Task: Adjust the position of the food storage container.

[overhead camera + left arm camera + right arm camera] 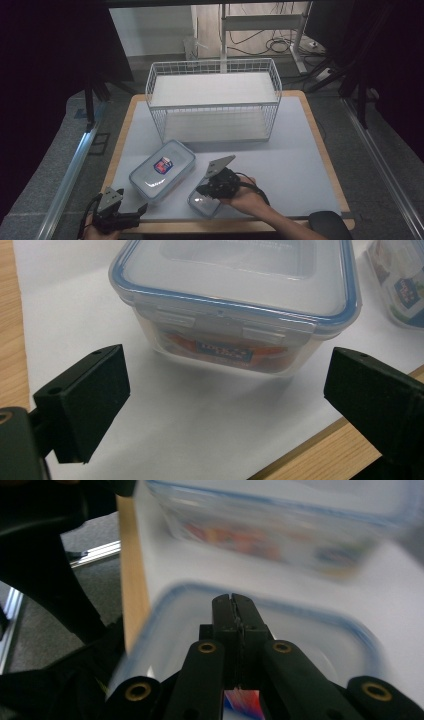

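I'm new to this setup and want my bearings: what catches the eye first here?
A white wire basket stands at the table's far side. Nearer, a large clear blue-rimmed box lies left of centre. The right gripper, jaws shut, hovers over a smaller box by the near edge.

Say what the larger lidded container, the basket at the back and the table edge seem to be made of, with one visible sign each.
Larger lidded container: likely clear plastic with a glossy finish; the label shows through its wall, and the lid has a blue rim.
Basket: probably white-coated metal wire, an open grid of thin rods.
Table edge: looks like pale wood or wood-look laminate, matt tan.
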### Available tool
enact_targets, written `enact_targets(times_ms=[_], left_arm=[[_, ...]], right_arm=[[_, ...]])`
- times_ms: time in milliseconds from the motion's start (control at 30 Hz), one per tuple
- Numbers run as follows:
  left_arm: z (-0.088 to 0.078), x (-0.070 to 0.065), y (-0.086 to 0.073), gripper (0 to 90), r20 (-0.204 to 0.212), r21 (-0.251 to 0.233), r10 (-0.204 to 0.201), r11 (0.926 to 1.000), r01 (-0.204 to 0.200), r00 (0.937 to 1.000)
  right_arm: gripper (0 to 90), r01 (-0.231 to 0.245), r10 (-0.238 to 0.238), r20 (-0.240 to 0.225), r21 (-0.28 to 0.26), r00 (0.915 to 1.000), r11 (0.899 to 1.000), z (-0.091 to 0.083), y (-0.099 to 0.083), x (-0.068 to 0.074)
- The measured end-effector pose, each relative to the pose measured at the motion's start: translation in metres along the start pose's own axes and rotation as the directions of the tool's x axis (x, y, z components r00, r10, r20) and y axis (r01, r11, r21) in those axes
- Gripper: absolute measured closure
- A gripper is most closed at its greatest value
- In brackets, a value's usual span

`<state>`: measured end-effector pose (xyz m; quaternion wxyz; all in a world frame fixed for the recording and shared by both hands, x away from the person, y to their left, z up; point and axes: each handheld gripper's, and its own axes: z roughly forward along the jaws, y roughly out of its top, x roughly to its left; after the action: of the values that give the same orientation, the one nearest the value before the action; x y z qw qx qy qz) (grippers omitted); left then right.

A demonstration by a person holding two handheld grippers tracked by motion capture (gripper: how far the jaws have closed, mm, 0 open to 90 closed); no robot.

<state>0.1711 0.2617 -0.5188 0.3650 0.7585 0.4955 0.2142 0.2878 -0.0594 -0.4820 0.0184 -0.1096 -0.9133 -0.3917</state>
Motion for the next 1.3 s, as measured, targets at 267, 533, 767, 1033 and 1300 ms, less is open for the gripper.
enact_targets(times_ms=[267,533,767,1033,1300], left_arm=[[0.0,0.001,0.0,4.9,-0.001,0.002,0.001,1.0,-0.001,1.0],[0.0,-0.001,0.0,5.1,0.0,0.004,0.007,1.0,-0.007,1.0],[0.001,0.0,0.0,5.1,0.002,0.007,0.004,1.0,-0.004,1.0],[0.001,-0.002,0.0,5.1,0.003,0.007,0.01,0.9999,-0.01,0.9999],[0.001,-0.001,0.0,5.1,0.002,0.013,0.008,0.9999,-0.008,1.0]], right_arm=[[88.9,0.086,-0.085,-0.046,0.033,0.9953,0.996,0.035,0.022,0.023],[89.3,0.131,-0.129,-0.031,0.073,0.9912,0.989,0.043,0.02,0.03],[89.3,0.144,-0.137,-0.075,0.111,0.9878,0.983,0.036,0.016,0.036],[89.3,0.14,-0.134,-0.056,0.117,0.9893,0.983,0.034,0.01,0.036],[89.4,0.083,-0.084,0.008,0.109,0.9964,0.991,0.016,-0.002,0.017]])
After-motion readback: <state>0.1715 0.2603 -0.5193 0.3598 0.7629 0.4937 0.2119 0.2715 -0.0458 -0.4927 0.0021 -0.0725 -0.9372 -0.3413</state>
